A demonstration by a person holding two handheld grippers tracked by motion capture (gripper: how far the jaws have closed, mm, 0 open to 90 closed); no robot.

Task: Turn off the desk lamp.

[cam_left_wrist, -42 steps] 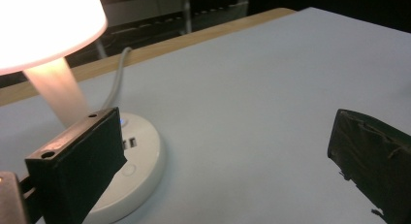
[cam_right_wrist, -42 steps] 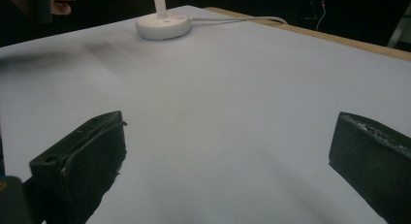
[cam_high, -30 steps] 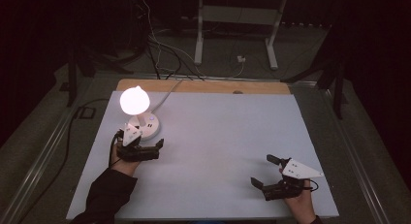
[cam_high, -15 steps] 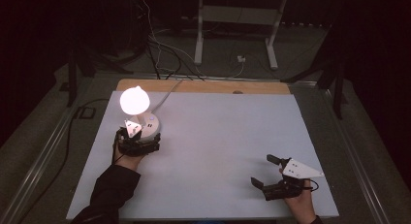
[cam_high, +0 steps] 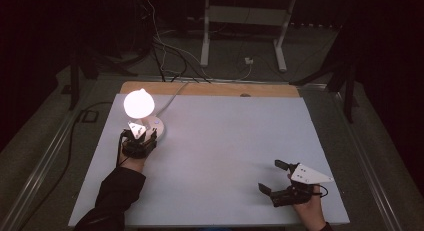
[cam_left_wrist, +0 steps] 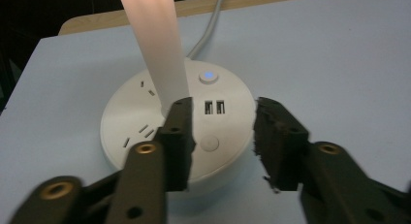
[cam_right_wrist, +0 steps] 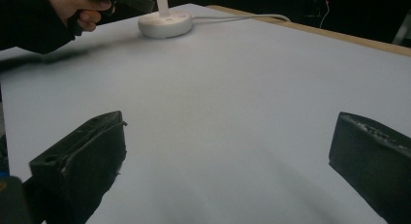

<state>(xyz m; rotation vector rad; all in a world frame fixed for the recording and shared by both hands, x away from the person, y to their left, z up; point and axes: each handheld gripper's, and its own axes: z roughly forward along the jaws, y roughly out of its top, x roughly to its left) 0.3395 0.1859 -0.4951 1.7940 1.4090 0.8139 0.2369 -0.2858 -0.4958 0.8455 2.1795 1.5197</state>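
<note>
A lit lamp with a glowing globe (cam_high: 138, 104) stands on a white stem (cam_left_wrist: 155, 44), plugged into a round white socket base (cam_left_wrist: 232, 95) at the table's left. The base has a blue-lit button (cam_left_wrist: 208, 76), two USB ports (cam_left_wrist: 215, 107) and a plain round button (cam_left_wrist: 210, 143). My left gripper (cam_left_wrist: 223, 117) hovers over the near edge of the base (cam_high: 156, 126). Its jaws have just been closing and stand narrow, with a gap over the plain button and nothing pressed between them. My right gripper (cam_high: 270, 176) rests open at the front right with bare table between its jaws.
The white table (cam_high: 225, 141) has a wooden strip (cam_high: 210, 89) along its far edge. The base's grey cable (cam_high: 172, 93) runs off the back. A metal stand (cam_high: 240, 16) and loose cables lie on the dark floor behind.
My left gripper has moved forward up to the socket base and its jaws have narrowed from wide apart. The right gripper has stayed where it was.
</note>
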